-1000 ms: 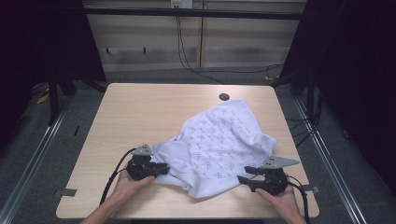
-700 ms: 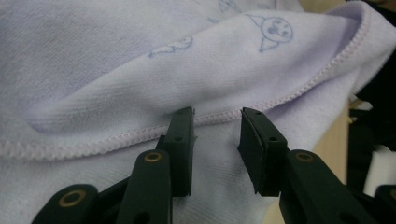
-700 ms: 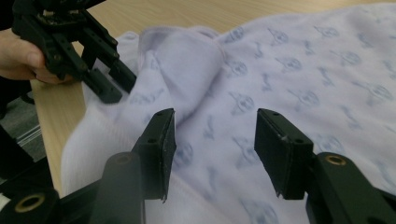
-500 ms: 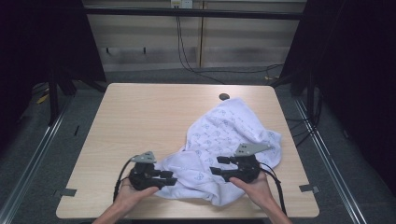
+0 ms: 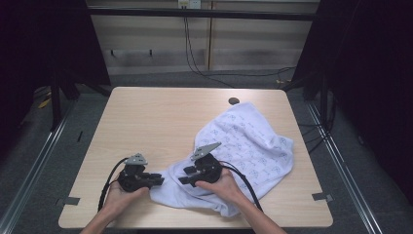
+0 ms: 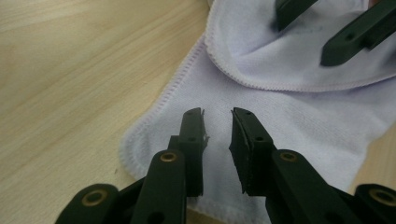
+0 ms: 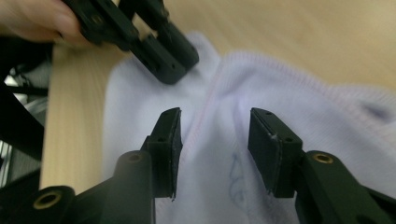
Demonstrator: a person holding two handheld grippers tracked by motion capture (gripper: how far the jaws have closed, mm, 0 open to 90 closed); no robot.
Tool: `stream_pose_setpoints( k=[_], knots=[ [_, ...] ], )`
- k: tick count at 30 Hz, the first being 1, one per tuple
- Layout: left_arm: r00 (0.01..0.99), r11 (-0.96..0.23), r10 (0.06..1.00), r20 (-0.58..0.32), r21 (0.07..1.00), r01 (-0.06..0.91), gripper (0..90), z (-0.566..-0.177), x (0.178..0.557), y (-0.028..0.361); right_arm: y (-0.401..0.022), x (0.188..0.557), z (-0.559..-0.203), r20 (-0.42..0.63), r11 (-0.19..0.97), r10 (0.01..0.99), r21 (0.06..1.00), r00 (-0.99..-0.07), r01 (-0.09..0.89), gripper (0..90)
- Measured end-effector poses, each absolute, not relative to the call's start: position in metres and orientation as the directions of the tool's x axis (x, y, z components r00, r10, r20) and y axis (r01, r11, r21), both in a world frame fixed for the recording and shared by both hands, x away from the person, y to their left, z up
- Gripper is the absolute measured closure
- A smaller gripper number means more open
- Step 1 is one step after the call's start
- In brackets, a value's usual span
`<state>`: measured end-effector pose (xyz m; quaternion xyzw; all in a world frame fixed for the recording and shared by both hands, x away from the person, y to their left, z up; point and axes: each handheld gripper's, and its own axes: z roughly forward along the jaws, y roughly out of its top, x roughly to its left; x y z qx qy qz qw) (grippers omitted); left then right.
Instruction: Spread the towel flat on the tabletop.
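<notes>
Right gripper [image 5: 187,174] swung leftward onto white cloth [image 5: 253,141], jaws apart, just closing; left gripper [image 5: 157,180] narrow, empty, just closing; fold underway; next, pinch hem.

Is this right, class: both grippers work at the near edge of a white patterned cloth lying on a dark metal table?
Not quite. The table is light wood, not dark metal, as the high view shows. The rest holds: the left gripper and right gripper work at the near edge of the white patterned cloth.
</notes>
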<state>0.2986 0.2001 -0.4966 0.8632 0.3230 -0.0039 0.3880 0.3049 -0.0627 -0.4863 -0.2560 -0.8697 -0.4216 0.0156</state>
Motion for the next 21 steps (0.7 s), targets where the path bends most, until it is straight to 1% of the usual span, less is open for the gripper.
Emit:
stream_pose_setpoints(
  k=[1,3,4,5,7,9,12,14,16,18,21],
  knots=[
    [0.796,-0.494,0.551,-0.250,0.671,0.553,74.1,-0.497,0.298,0.198,-0.062,0.304,-0.490,0.233,0.522,0.437,0.721,-0.869,0.456,56.2],
    [0.795,-0.494,0.555,-0.244,0.672,0.551,74.9,-0.497,0.298,0.197,-0.062,0.300,-0.496,0.206,0.537,0.438,0.721,-0.875,0.439,70.3],
    [0.796,-0.496,0.555,-0.241,0.673,0.549,75.8,-0.497,0.298,0.197,-0.063,0.299,-0.495,0.180,0.543,0.444,0.726,-0.878,0.423,79.3],
    [0.797,-0.496,0.555,-0.238,0.675,0.547,76.5,-0.497,0.298,0.197,-0.063,0.298,-0.494,0.181,0.540,0.444,0.728,-0.878,0.423,82.8],
    [0.789,-0.490,0.570,-0.226,0.677,0.548,78.5,-0.498,0.299,0.197,-0.069,0.296,-0.488,0.189,0.506,0.468,0.743,-0.863,0.437,84.8],
    [0.784,-0.492,0.591,-0.190,0.685,0.537,78.8,-0.498,0.298,0.195,-0.081,0.292,-0.478,0.203,0.462,0.486,0.766,-0.850,0.448,85.0],
    [0.782,-0.488,0.595,-0.187,0.688,0.536,78.9,-0.498,0.300,0.195,-0.112,0.284,-0.463,0.237,0.378,0.526,0.795,-0.817,0.474,84.9],
    [0.778,-0.485,0.599,-0.187,0.689,0.539,78.9,-0.498,0.302,0.195,-0.138,0.277,-0.457,0.225,0.347,0.567,0.808,-0.792,0.477,84.9],
    [0.775,-0.478,0.601,-0.195,0.690,0.544,78.8,-0.499,0.303,0.195,-0.163,0.272,-0.455,0.241,0.318,0.594,0.806,-0.768,0.499,84.7],
    [0.774,-0.477,0.602,-0.195,0.690,0.544,78.5,-0.499,0.303,0.194,-0.191,0.267,-0.459,0.238,0.296,0.642,0.800,-0.729,0.522,84.5],
    [0.777,-0.482,0.598,-0.199,0.685,0.547,76.2,-0.498,0.302,0.193,-0.228,0.259,-0.472,0.237,0.296,0.694,0.766,-0.680,0.570,82.9]
  ],
)
